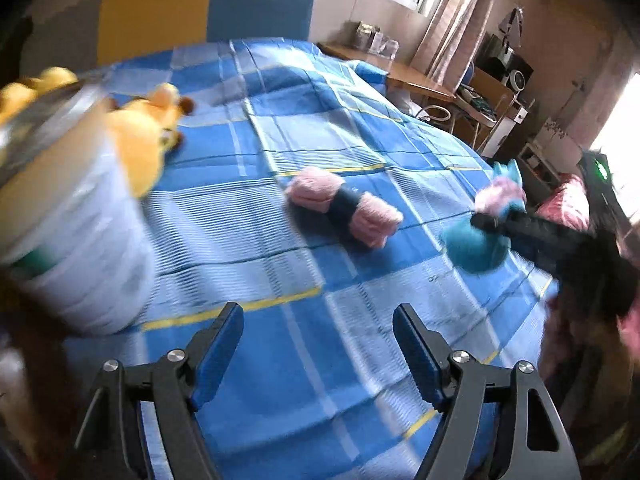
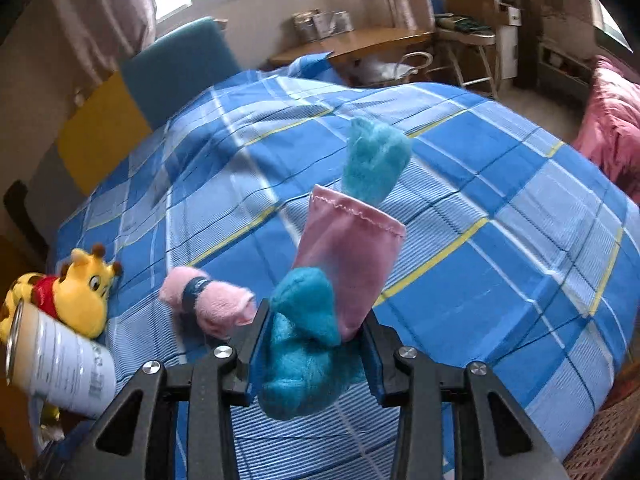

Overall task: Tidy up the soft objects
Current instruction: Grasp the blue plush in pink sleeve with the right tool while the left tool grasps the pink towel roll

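My right gripper (image 2: 316,320) is shut on a teal and pink plush toy (image 2: 304,344), which stands up out of the jaws above the blue plaid bed sheet (image 2: 500,240). In the left wrist view the same toy (image 1: 476,248) hangs at the right, with the right gripper (image 1: 482,222) clamped on it. A pink roll with a dark band (image 1: 344,208) lies on the sheet mid-bed, also visible as the pink roll (image 2: 208,296). A yellow giraffe plush (image 1: 148,132) (image 2: 80,296) lies at the left. My left gripper (image 1: 318,320) stands open over bare sheet, holding nothing.
A tilted white can (image 1: 80,240) (image 2: 60,364) with a metal rim sits at the left, next to the giraffe. A teal and yellow headboard (image 1: 208,8) is at the far end. A wooden desk (image 2: 360,44) and a pink quilt (image 2: 612,132) lie beyond the bed's right side.
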The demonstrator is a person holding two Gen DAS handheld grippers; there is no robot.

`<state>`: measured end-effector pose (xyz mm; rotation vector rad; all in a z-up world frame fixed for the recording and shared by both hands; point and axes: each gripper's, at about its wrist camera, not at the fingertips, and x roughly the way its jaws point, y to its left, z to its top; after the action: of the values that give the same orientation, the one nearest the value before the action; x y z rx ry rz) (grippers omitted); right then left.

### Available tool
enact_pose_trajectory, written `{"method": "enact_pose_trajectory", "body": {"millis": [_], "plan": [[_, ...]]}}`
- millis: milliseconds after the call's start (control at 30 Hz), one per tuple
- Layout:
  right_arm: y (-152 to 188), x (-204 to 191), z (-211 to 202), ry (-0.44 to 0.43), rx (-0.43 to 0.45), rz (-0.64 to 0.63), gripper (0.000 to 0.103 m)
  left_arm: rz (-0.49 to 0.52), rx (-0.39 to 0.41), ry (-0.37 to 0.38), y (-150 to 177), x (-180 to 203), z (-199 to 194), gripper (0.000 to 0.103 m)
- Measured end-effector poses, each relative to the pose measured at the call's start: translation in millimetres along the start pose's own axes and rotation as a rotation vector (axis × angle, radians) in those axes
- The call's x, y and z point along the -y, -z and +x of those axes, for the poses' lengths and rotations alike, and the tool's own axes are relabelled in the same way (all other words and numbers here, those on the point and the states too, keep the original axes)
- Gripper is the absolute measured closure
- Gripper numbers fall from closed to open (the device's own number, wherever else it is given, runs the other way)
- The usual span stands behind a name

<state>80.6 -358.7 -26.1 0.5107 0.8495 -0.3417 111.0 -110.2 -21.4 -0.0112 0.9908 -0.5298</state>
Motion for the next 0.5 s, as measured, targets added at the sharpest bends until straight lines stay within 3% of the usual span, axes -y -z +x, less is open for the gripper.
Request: {"method": "enact_pose_trajectory", "body": {"millis": [300, 500], "plan": [[-1, 10, 16, -0.051, -0.089, 0.089, 0.063, -0.114, -0.044, 0.024, -61, 22, 74, 0.025], [1, 7, 16, -0.06, -0.1, 0.079, 0.063, -0.257, -0.115, 0.026, -85, 20, 125, 0.021]]}}
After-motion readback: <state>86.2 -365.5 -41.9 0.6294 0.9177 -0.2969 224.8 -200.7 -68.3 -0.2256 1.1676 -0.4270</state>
